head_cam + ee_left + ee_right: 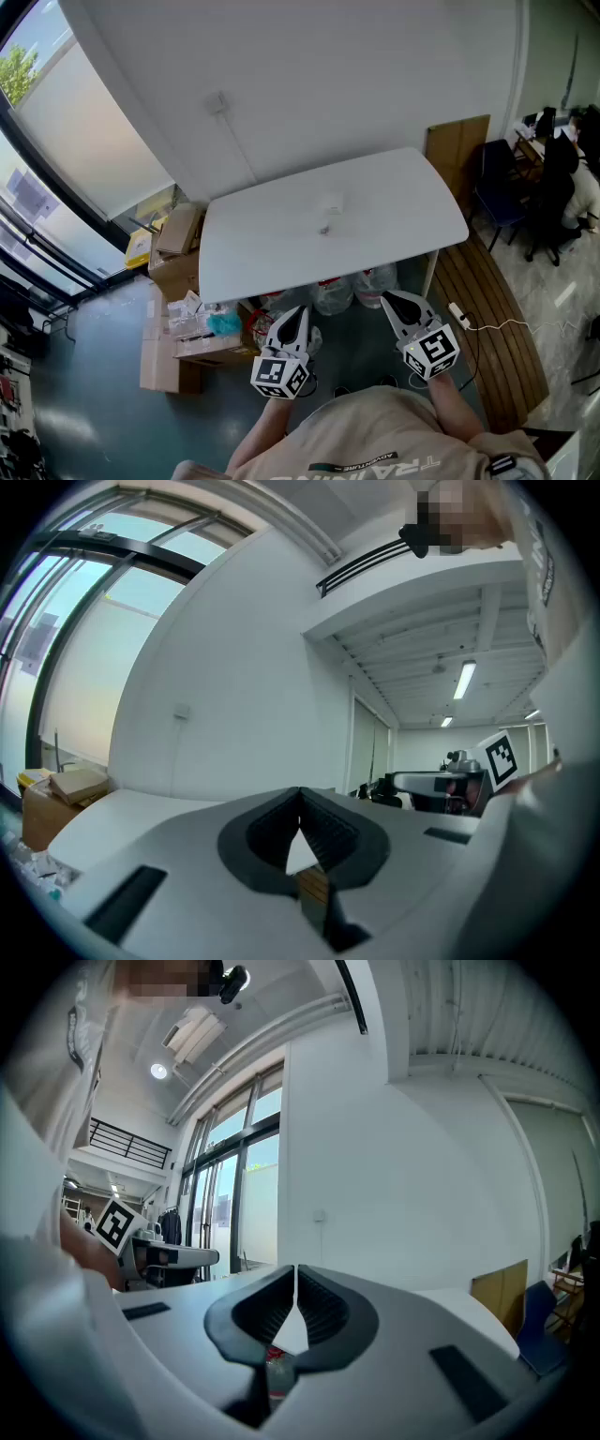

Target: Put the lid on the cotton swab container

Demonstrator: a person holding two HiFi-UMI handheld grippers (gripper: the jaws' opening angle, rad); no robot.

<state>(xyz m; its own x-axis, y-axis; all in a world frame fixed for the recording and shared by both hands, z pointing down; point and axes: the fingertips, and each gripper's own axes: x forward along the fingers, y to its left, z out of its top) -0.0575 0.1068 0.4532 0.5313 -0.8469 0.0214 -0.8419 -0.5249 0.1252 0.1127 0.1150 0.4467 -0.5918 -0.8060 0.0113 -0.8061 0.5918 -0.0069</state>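
On the white table [394, 202] in the head view sit two small pale things near its middle: a flat clear piece [331, 202] and a small clear container [325, 226] just in front of it; which is the lid I cannot tell. My left gripper [301, 312] is held below the table's near edge, jaws shut with nothing between them. My right gripper [389, 299] hangs at the same height to the right, also shut and empty. In the left gripper view the jaws [300, 795] meet at the tips; the right gripper view shows the same [294, 1272].
Cardboard boxes [178, 246] and clutter lie on the floor left of the table. Clear water jugs [334, 293] stand under its near edge. A wooden board [457, 145] leans at the right. A person [581, 183] sits at a desk far right. A white cable [502, 326] runs across the wood floor.
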